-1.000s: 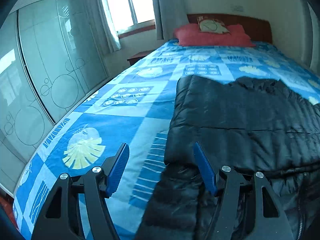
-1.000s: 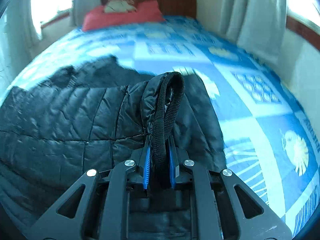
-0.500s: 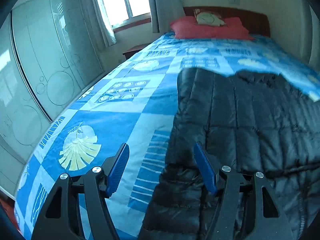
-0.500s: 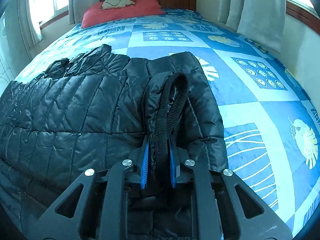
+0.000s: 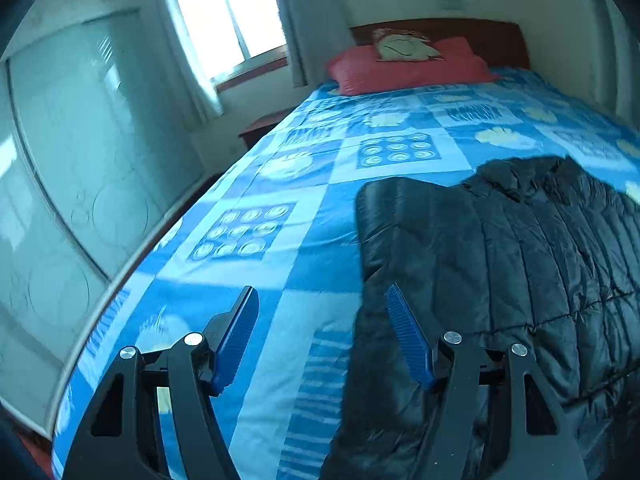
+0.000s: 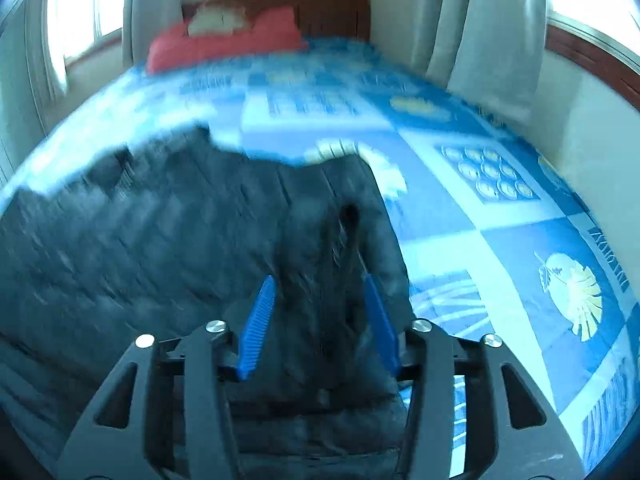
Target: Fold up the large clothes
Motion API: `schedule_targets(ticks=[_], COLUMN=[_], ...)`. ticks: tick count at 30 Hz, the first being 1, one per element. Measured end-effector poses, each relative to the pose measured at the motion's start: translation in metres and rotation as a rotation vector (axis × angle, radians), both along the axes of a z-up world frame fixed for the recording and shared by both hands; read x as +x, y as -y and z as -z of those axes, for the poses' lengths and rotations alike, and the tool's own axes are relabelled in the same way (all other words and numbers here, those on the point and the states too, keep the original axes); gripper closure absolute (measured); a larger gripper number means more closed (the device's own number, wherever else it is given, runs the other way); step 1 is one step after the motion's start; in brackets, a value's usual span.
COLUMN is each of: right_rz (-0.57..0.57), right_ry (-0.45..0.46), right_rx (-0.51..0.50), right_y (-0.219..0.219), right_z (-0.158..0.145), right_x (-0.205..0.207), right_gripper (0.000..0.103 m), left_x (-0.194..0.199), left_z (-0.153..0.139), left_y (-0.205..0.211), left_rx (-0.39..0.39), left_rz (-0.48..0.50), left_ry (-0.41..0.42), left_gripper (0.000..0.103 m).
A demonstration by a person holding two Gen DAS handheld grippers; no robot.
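Note:
A large black quilted puffer jacket [image 5: 500,264] lies spread on the blue patterned bedspread [image 5: 280,208]. My left gripper [image 5: 322,336] is open and empty above the jacket's left edge, its right finger over the fabric. In the blurred right wrist view the jacket [image 6: 140,240] fills the left half. My right gripper [image 6: 318,320] is open, its blue pads apart on either side of the jacket's black ribbed cuff [image 6: 344,240], which lies loose between them.
Red pillows [image 5: 408,66] and a wooden headboard [image 5: 480,36] are at the far end. A glass-door wardrobe [image 5: 72,184] stands along the left of the bed. Curtains [image 6: 492,28] and a wall run along the right. A small nightstand [image 5: 260,128] sits by the window.
My right gripper has opened and let go of the ribbed cuff, and its view is now motion-blurred. My left gripper has stayed open and lifted slightly.

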State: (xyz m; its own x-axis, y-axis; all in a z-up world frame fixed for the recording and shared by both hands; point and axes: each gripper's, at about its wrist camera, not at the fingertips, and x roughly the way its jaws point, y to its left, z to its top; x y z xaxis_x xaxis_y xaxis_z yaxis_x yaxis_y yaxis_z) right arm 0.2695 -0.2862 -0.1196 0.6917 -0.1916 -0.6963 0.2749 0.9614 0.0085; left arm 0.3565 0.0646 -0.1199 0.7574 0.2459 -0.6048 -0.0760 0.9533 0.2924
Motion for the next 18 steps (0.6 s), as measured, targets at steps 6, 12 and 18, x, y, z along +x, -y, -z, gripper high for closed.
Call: schedule_targets(ticks=[6, 12, 18], right_rz=[-0.103, -0.099, -0.096], right_ry=[-0.059, -0.103, -0.024], right_rx=[0.077, 0.035, 0.055], right_y=[-0.034, -0.040, -0.045], right_z=[0.023, 0.064, 0.025], right_x=[0.045, 0.057, 0.056], right_gripper=[0.056, 0.053, 0.054], left_x=[0.030, 0.042, 0.027], left_z=[0.026, 0.067, 0.029], left_y=[0.009, 0.011, 0.007], left_rx=[-0.017, 0.022, 0.013], left_rz=[0.000, -0.007, -0.011], left_ry=[-0.090, -0.182, -0.125], left_gripper=[0.037, 0.034, 0.035])
